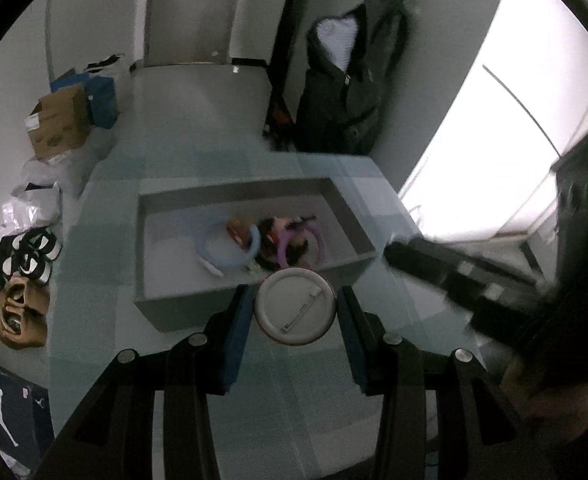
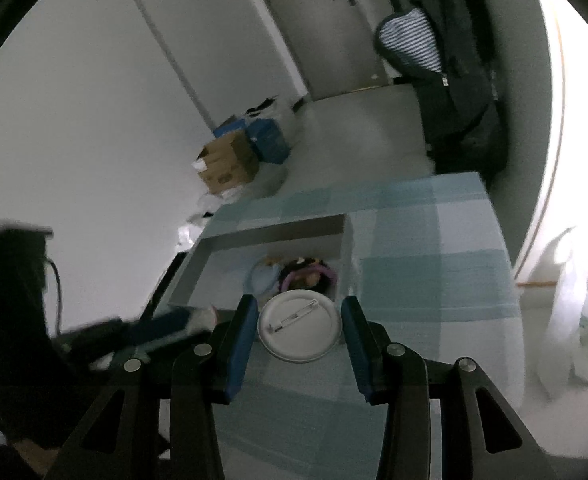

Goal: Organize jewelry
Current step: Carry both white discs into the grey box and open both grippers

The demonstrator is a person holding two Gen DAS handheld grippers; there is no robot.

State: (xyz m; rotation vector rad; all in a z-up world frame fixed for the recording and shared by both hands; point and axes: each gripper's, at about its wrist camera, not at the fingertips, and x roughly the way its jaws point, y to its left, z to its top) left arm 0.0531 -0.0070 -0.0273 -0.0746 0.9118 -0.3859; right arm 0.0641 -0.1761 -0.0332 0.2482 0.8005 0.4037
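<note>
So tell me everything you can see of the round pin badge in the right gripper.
The round pin badge shows its pale back: a raised rim and a metal safety pin fixed slantwise across it. It looks like plastic or metal. It sits between the right gripper's blue-padded jaws, which touch its two edges, held above the checked cloth, just short of the open grey box.

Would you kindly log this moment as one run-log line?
left gripper: holds pin badge, back up | right gripper: holds pin badge | tray: headbands inside | step: badges near tray

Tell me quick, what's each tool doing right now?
Left tool: closed on a round pin badge.
Right tool: closed on another pin badge.
</note>
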